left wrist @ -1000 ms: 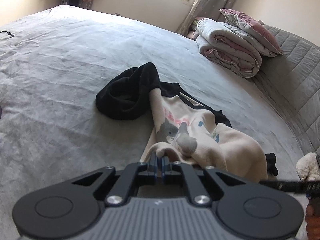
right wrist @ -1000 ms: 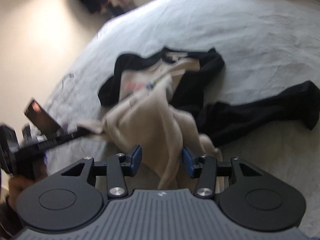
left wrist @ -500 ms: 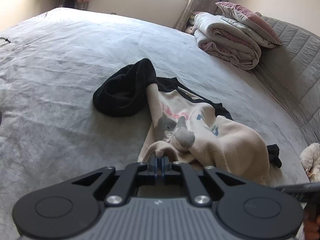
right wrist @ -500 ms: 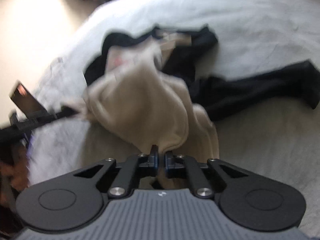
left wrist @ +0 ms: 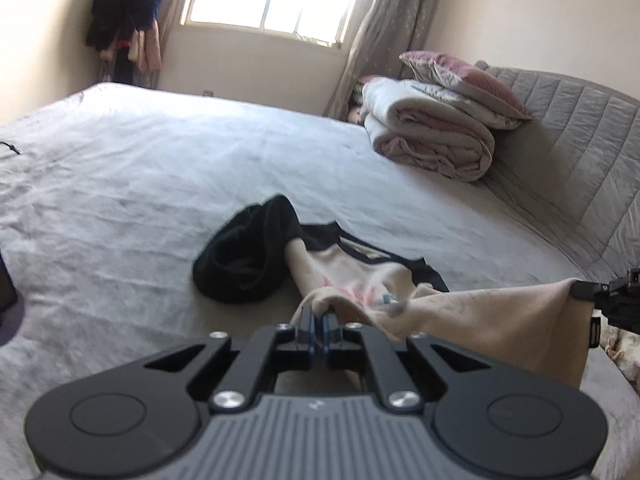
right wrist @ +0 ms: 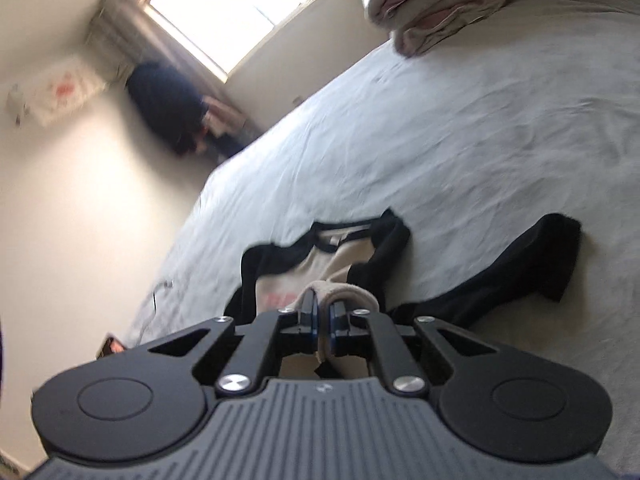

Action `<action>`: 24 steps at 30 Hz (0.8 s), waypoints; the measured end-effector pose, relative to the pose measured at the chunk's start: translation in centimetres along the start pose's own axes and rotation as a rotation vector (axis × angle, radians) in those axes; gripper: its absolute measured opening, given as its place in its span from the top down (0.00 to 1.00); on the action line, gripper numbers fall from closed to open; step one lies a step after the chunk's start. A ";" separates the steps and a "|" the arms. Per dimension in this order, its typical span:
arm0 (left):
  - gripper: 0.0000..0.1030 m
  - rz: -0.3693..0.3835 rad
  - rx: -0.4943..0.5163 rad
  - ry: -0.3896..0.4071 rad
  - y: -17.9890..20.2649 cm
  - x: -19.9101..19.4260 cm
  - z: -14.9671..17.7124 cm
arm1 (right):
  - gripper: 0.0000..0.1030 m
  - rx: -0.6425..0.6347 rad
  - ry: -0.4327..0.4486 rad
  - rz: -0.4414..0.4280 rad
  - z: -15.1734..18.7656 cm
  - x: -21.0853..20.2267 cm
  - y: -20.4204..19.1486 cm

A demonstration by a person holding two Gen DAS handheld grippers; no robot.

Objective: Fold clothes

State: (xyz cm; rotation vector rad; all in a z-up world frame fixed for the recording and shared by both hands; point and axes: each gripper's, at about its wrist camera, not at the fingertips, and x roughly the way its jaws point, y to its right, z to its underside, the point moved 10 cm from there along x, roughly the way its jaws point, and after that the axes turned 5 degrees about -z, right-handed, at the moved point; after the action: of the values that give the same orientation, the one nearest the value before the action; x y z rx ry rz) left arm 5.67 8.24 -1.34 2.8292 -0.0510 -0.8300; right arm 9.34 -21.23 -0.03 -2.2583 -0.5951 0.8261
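Note:
A cream sweatshirt [left wrist: 492, 316] with black sleeves and a pink print lies partly lifted off the grey bed [left wrist: 140, 184]. My left gripper [left wrist: 319, 317] is shut on one corner of its hem. My right gripper [right wrist: 322, 308] is shut on the other hem corner, and it shows at the right edge of the left wrist view as the right gripper [left wrist: 600, 292] with the hem stretched between the two. One black sleeve [left wrist: 244, 256] is bunched on the bed to the left; the other black sleeve [right wrist: 520, 268] trails out to the right. The sweatshirt's neck end [right wrist: 332, 240] rests on the bed.
A folded quilt [left wrist: 432, 140] with a pink pillow [left wrist: 464, 76] on it sits at the bed's far right, by the padded headboard [left wrist: 580, 160]. Clothes [left wrist: 124, 20] hang in the far corner beside the window. A cable [left wrist: 12, 148] lies at the bed's left edge.
My right gripper closed on the cream hem and rose with it, tilting. My left gripper lifted too. The hem is now pulled taut between them, above the bed.

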 end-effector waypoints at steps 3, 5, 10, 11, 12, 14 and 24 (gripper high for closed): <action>0.97 -0.011 -0.012 0.024 -0.8 -0.9 -0.5 | 0.93 0.026 0.018 0.016 -0.6 -0.4 0.7; 0.97 -0.017 -0.015 0.033 -1.4 -1.5 -0.8 | 0.93 0.034 0.020 0.026 -0.7 -0.7 1.1; 0.97 -0.039 -0.015 0.037 -3.2 -2.4 -0.7 | 0.93 0.037 0.008 0.073 -0.4 -1.2 2.5; 0.97 -0.040 -0.015 0.035 -3.5 -2.5 -0.7 | 0.93 0.039 0.005 0.085 -0.3 -1.1 2.9; 0.97 -0.041 -0.014 0.034 -3.8 -2.5 -0.6 | 0.93 0.043 0.002 0.098 -0.2 -1.1 3.3; 0.97 -0.020 0.007 0.057 -4.2 -3.1 -0.7 | 0.93 0.051 -0.004 0.122 0.0 -1.0 4.1; 0.97 0.212 0.141 0.105 -3.6 -7.4 1.5 | 0.93 0.037 -0.068 0.132 1.4 -1.6 5.3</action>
State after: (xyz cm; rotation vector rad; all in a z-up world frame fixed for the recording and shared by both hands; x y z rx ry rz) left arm -1.43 12.16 0.63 2.9249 -0.4021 -0.6544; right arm 8.19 -25.25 -4.00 -2.2617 -0.4609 0.9745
